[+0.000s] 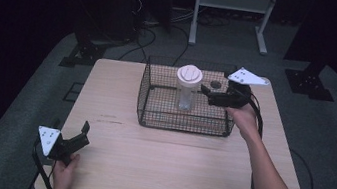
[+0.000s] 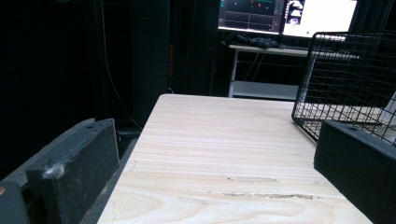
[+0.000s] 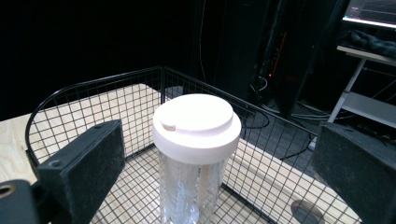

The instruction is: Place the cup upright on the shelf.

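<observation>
Spanning the middle of the high view, counter [image 1: 172,156], pale wood, carries a black wire basket [image 1: 152,107] at upper centre. Bottle [image 1: 187,88], clear with a white lid [image 1: 189,74], stands upright inside the basket, near its middle. Right tool [image 1: 205,94] sits at the basket's right side, upper right of centre, jaws wide, pointing at the bottle without touching it; in the right gripper view the bottle [image 3: 194,158] stands between and beyond the jaws. Left tool [image 1: 84,132] rests at lower left of the counter, jaws wide, holding nothing, well apart from the basket.
</observation>
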Demonstrator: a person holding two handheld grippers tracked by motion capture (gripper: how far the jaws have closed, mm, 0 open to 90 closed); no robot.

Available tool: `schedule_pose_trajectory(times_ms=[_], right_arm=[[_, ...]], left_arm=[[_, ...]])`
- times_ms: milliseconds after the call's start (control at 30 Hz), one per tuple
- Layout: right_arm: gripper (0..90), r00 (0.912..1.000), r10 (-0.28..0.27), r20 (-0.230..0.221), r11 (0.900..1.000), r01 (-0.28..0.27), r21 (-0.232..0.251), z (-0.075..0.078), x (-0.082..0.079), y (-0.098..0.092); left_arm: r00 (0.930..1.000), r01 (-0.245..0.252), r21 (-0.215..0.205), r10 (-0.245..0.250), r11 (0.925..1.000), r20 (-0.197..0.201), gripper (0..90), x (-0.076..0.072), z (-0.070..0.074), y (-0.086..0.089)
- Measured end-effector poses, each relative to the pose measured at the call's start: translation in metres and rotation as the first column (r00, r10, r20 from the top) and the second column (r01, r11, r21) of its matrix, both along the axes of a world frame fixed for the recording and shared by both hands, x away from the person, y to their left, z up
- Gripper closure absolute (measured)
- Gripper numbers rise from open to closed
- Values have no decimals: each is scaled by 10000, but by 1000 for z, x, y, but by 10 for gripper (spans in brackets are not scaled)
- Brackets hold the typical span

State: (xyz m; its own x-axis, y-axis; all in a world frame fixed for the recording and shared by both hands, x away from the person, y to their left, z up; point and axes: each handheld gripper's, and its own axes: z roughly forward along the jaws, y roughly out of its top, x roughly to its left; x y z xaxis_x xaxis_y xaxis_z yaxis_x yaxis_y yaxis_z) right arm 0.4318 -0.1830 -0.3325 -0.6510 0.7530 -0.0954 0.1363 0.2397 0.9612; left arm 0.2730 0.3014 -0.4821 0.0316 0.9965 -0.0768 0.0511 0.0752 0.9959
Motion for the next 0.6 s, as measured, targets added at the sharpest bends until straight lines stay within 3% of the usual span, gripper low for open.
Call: schedule_pose_trajectory(times_ms=[333, 600], right_arm=[[20, 9998, 25, 183, 10000, -26, 68, 8, -12, -10], [20, 9999, 1, 127, 10000, -1, 17, 3, -21, -19]], left_arm=[[10000, 16, -4, -16, 10000, -5, 0, 0, 0, 0], [10000, -4, 35, 4, 10000, -9, 0, 0, 0, -1]])
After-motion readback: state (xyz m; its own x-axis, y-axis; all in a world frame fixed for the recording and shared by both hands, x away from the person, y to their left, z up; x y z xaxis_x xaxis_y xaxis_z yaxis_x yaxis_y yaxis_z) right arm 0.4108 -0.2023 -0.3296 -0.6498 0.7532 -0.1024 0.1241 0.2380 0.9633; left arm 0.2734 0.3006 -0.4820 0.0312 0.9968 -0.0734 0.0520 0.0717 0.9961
